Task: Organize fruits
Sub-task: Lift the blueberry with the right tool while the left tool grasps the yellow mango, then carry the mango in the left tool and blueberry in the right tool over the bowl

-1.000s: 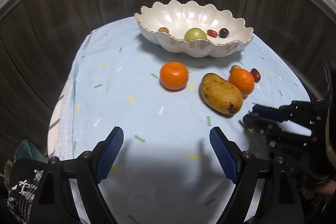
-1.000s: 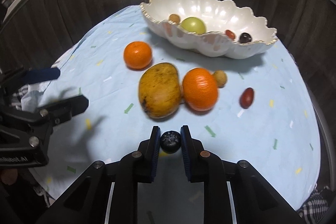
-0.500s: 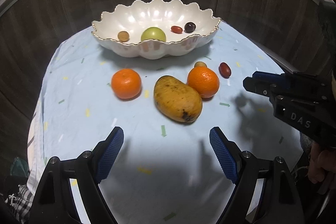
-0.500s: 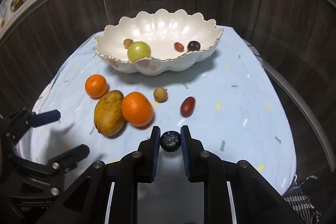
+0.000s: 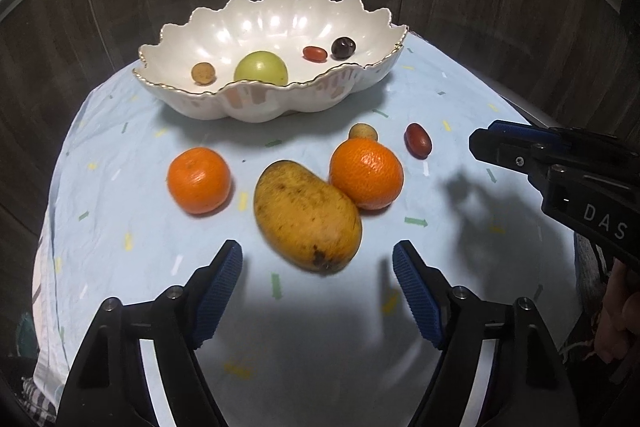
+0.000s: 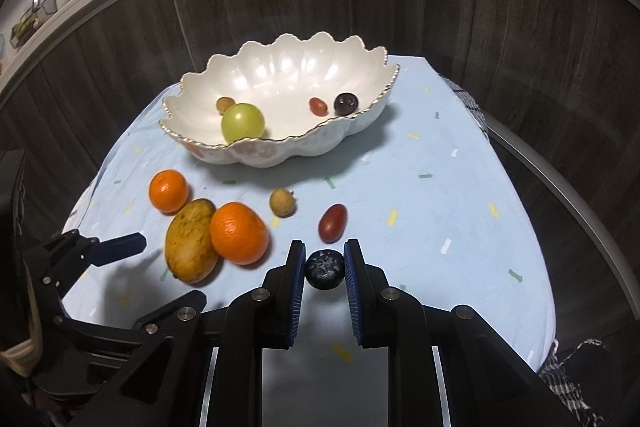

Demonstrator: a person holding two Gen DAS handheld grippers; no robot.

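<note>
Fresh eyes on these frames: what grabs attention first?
The scalloped white bowl at the back of the pale blue cloth, already holding a green fruit and three small ones. In front of it, the yellow mango lies touching one of two oranges. Nearest the lens, the right gripper pinches a dark blueberry, while the left gripper, open and empty, has just been narrowing by the mango.

Glossy white scalloped ceramic bowl (image 5: 360, 23) with gilt rim, matt pale-blue confetti-print cloth (image 5: 120, 227), dimpled orange citrus skin (image 5: 366, 173), ribbed blue rubber gripper pads (image 5: 416, 295), dark wood-grain panelling (image 6: 500, 7)
</note>
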